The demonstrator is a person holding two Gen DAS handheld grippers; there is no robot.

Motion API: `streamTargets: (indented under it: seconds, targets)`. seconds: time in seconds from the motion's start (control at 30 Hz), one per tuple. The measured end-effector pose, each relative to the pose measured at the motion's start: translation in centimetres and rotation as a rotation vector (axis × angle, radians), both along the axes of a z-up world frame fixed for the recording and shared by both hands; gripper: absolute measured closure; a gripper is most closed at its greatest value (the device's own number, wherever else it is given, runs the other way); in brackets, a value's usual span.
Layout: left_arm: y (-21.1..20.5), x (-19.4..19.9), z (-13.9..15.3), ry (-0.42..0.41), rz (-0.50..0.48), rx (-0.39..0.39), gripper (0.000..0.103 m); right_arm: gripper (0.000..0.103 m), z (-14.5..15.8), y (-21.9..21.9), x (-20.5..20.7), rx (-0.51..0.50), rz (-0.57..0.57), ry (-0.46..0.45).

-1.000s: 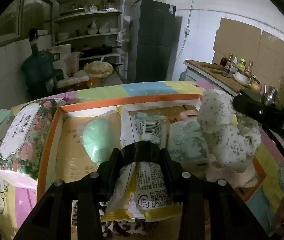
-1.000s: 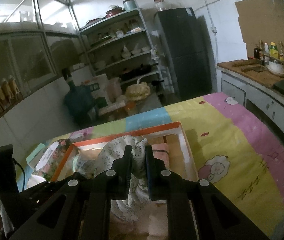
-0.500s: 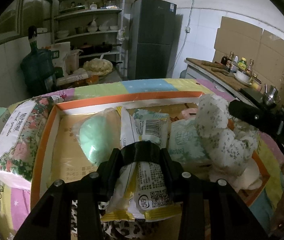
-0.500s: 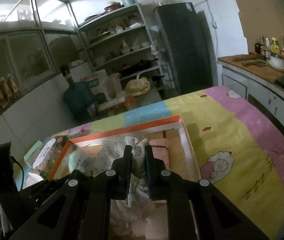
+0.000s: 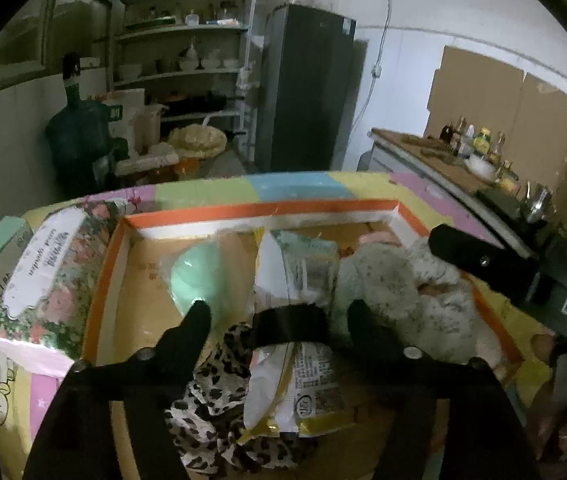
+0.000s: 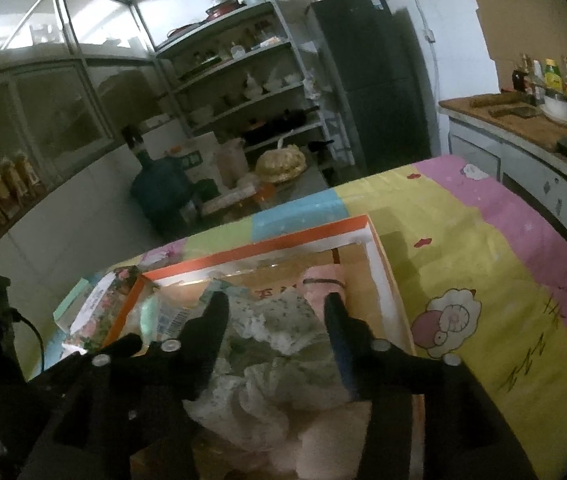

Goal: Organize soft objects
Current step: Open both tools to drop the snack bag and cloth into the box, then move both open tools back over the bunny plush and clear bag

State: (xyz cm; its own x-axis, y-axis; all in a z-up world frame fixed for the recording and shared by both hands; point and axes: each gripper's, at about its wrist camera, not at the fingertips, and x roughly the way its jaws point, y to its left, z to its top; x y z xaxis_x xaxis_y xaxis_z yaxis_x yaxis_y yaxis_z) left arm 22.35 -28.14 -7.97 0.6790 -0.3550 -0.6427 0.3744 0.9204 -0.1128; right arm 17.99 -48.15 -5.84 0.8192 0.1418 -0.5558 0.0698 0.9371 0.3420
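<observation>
Both grippers, left gripper [image 5: 277,318] and right gripper [image 6: 273,308], have just sprung open, dropping the yellow snack packet [image 5: 295,384] and floral cloth [image 6: 279,340] inside the orange-rimmed box [image 5: 243,212]; both placements look done.

White letters "DAS" on right gripper [image 5: 483,264] body, rest cut off by frame edge. I see barcode and QR code on snack packet [image 5: 307,384], small print unreadable. Floral tissue pack [image 5: 47,264] has white label with script, too blurred for me to read. Dark scribbles on tablecloth [image 6: 535,364], illegible.
</observation>
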Motion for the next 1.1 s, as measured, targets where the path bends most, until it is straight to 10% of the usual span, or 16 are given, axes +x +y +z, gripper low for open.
streamTargets:
  seconds: [1.1]
  targets:
    - [11.3, -7.4, 7.6, -0.225, 0.125, -0.064, 0.018, 0.032, 6.8, 9.4, -6.1, -0.062, 0.046, -0.144]
